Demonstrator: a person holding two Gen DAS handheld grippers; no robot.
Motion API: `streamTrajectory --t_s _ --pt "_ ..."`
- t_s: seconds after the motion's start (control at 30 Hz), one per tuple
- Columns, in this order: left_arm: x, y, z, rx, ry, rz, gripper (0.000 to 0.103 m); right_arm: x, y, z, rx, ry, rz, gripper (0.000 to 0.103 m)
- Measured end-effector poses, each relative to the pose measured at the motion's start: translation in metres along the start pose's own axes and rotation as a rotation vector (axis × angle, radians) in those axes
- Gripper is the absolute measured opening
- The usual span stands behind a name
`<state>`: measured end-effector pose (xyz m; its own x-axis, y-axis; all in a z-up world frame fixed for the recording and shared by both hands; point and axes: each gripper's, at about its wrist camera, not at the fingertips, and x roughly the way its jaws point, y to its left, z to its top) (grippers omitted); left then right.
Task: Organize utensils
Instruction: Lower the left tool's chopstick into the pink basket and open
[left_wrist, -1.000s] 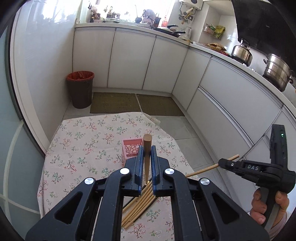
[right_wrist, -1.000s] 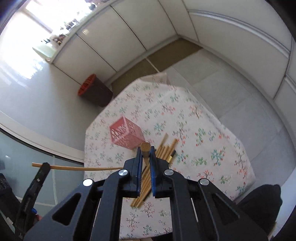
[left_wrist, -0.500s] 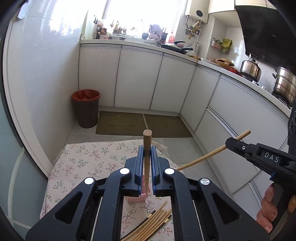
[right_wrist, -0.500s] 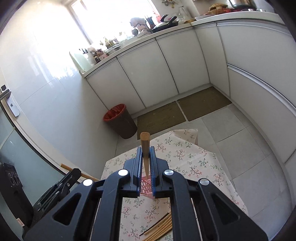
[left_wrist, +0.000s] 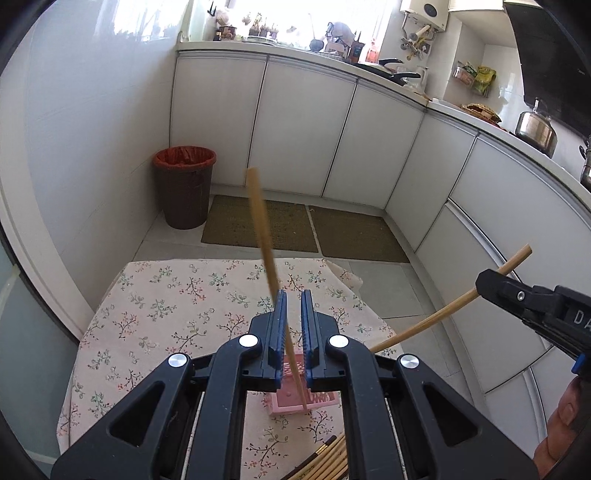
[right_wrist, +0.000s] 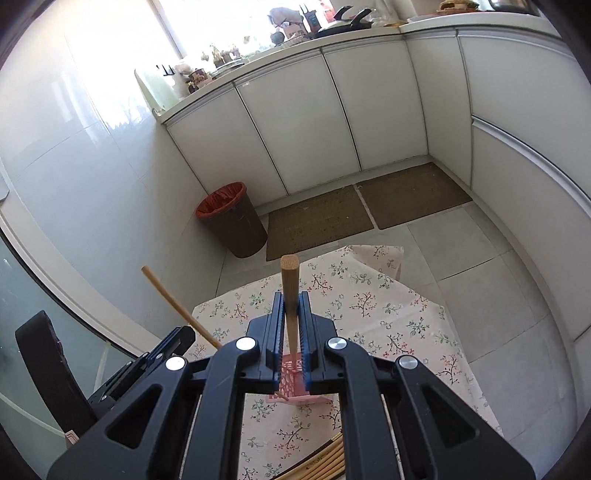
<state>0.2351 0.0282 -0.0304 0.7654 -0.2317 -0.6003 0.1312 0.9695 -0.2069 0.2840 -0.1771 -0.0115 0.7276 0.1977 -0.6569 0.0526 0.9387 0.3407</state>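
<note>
My left gripper (left_wrist: 293, 301) is open above the pink holder (left_wrist: 295, 400). A wooden chopstick (left_wrist: 264, 240) leans loose between its jaws with its lower tip in the holder. My right gripper (right_wrist: 291, 302) is shut on another wooden chopstick (right_wrist: 290, 280), held upright over the pink holder (right_wrist: 291, 386). The right gripper also shows in the left wrist view (left_wrist: 532, 308) with its chopstick (left_wrist: 443, 317). The left gripper (right_wrist: 173, 341) and its chopstick (right_wrist: 173, 301) show in the right wrist view. Several more chopsticks (left_wrist: 328, 463) lie on the tablecloth near me.
The table has a floral cloth (left_wrist: 177, 295). A brown bin with a red liner (left_wrist: 184, 186) stands on the floor by the white cabinets (left_wrist: 303, 125). Two mats (left_wrist: 306, 229) lie on the tiled floor. Pots (left_wrist: 535, 127) sit on the counter.
My left gripper has opened and its chopstick now leans free into the pink holder. Both grippers have tilted up over the holder. The right gripper still holds its chopstick.
</note>
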Motion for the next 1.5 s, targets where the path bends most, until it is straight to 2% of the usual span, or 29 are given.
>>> streamTrajectory --t_s 0.07,0.37,0.4,0.43,0.47,0.5,0.53,0.57,0.6,0.63,0.67,0.77,0.83,0.87,0.93,1.0,1.07,1.13,1.2,1.27,1.3,1.33,1.37,1.5 --pt "-0.004 -0.001 0.003 -0.003 -0.016 -0.004 0.004 0.001 -0.002 -0.002 0.008 0.008 0.0 0.008" --pt "-0.051 -0.002 0.026 -0.014 -0.099 -0.025 0.005 -0.018 0.004 0.001 -0.02 -0.036 0.027 0.008" --pt "-0.056 0.004 0.028 -0.041 -0.105 -0.032 0.011 -0.02 0.005 0.0 -0.025 -0.04 0.028 0.008" --pt "-0.061 0.011 0.029 -0.072 -0.105 -0.036 0.025 -0.022 0.005 0.0 -0.026 -0.042 0.031 0.008" --pt "-0.063 0.017 0.031 -0.095 -0.105 -0.032 0.034 -0.023 0.005 0.0 -0.023 -0.041 0.035 0.008" --pt "-0.064 0.023 0.032 -0.112 -0.105 -0.021 0.055 -0.025 0.005 0.0 -0.019 -0.04 0.038 0.008" --pt "-0.062 0.031 0.032 -0.126 -0.105 0.002 0.082 -0.027 0.004 0.0 -0.014 -0.042 0.043 0.008" --pt "-0.057 0.038 0.031 -0.141 -0.102 0.037 0.092 -0.029 0.004 0.001 -0.01 -0.044 0.048 0.008" --pt "-0.049 0.044 0.029 -0.157 -0.089 0.072 0.096 -0.031 0.003 0.001 -0.004 -0.045 0.055 0.008" --pt "-0.035 0.053 0.027 -0.168 -0.047 0.102 0.096 -0.033 0.003 0.002 0.001 -0.045 0.06 0.008" --pt "-0.011 0.063 0.024 -0.178 0.037 0.121 0.096 -0.036 0.002 0.002 0.005 -0.043 0.07 0.008" --pt "0.073 0.092 0.006 -0.212 0.334 0.129 0.095 -0.041 0.0 0.007 0.016 -0.037 0.094 0.008" --pt "0.119 0.105 -0.005 -0.219 0.461 0.142 0.09 -0.042 -0.003 0.01 0.019 -0.033 0.108 0.008" --pt "0.136 0.109 -0.009 -0.218 0.497 0.138 0.09 -0.041 -0.005 0.011 0.022 -0.031 0.112 0.008" --pt "0.166 0.109 -0.012 -0.193 0.551 0.133 0.09 -0.034 -0.011 0.015 0.034 -0.017 0.123 0.009" --pt "0.19 0.106 -0.015 -0.142 0.581 0.159 0.089 -0.024 -0.017 0.019 0.048 0.004 0.131 0.01" --pt "0.212 0.099 -0.018 -0.087 0.602 0.175 0.084 -0.011 -0.024 0.023 0.062 0.029 0.138 0.01" --pt "0.236 0.096 -0.02 -0.043 0.635 0.187 0.07 0.004 -0.029 0.025 0.071 0.054 0.14 0.01" --pt "0.259 0.095 -0.026 -0.012 0.67 0.214 0.049 0.015 -0.032 0.026 0.073 0.068 0.14 0.01" --pt "0.276 0.096 -0.032 0.006 0.691 0.219 0.034 0.023 -0.034 0.026 0.072 0.075 0.14 0.01" --pt "0.282 0.096 -0.035 0.018 0.703 0.227 0.02 0.026 -0.035 0.026 0.074 0.078 0.141 0.01" --pt "0.287 0.096 -0.039 0.029 0.709 0.233 0.011 0.029 -0.036 0.026 0.075 0.082 0.145 0.01" --pt "0.291 0.097 -0.043 0.032 0.712 0.245 0.007 0.033 -0.037 0.027 0.075 0.087 0.146 0.01" --pt "0.285 0.102 -0.046 0.019 0.657 0.223 0.007 0.037 -0.038 0.027 0.075 0.095 0.146 0.01"
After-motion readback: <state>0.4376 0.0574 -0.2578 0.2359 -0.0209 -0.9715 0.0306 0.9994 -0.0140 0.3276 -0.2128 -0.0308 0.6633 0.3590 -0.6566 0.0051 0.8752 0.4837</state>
